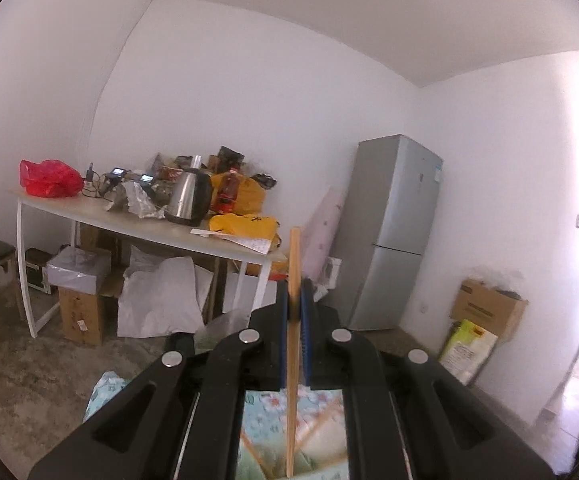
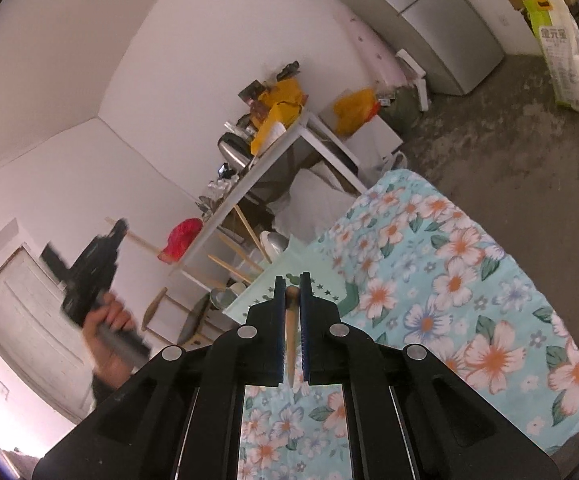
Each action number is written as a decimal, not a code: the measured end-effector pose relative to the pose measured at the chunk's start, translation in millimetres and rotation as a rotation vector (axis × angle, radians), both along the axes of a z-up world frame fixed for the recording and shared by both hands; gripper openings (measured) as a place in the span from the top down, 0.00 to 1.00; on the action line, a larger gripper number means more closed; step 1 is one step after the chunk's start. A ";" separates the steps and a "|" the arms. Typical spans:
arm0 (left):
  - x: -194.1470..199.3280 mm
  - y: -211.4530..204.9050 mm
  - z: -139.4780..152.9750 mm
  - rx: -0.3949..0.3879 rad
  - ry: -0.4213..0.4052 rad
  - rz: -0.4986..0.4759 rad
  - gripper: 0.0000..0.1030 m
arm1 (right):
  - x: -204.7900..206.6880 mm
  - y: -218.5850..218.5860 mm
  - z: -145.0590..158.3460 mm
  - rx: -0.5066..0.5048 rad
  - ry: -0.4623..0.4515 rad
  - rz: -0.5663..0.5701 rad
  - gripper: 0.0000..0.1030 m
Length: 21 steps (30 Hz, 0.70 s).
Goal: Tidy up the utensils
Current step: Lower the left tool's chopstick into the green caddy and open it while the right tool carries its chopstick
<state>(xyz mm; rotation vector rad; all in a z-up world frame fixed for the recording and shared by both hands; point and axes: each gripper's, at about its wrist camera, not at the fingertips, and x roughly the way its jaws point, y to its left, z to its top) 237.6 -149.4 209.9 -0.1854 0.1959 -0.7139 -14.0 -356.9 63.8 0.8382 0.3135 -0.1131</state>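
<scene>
Left tongs: clenched on a single wooden chopstick, which stands nearly upright between the blue pads, its top end poking above them.
Right tongs: clenched on a second wooden stick with a rounded end, gripped close to that end so the rest trails back toward the camera.
Why held so: each stick is pinched across its narrow width, probably so it can be steered end-first into a holder.
Utensil rack: pale green, at the far left edge of the floral cloth; several more chopsticks and some bowls rest in it. This looks like where the utensils belong.
Left hand: raised high at the left, clear of the worktop, its tongs aimed roughly level across the room; motion-blurred.
Right-hand tool: tilted slightly down and rolled, over the cloth-covered worktop, pointing toward the rack.
Background: a cluttered white table and a grey fridge stand by the far wall.
</scene>
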 end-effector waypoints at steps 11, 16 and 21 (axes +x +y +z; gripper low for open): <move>24.0 -36.4 -62.6 0.061 0.022 0.038 0.94 | 0.6 -5.8 -2.3 -0.002 -0.003 -0.007 0.96; 11.4 -16.3 -76.0 0.048 0.057 0.015 0.86 | 1.0 -4.8 1.4 -0.021 -0.003 -0.013 0.96; -14.7 9.1 -74.4 0.036 0.029 -0.001 0.51 | 5.2 1.6 11.4 -0.064 -0.011 -0.010 0.96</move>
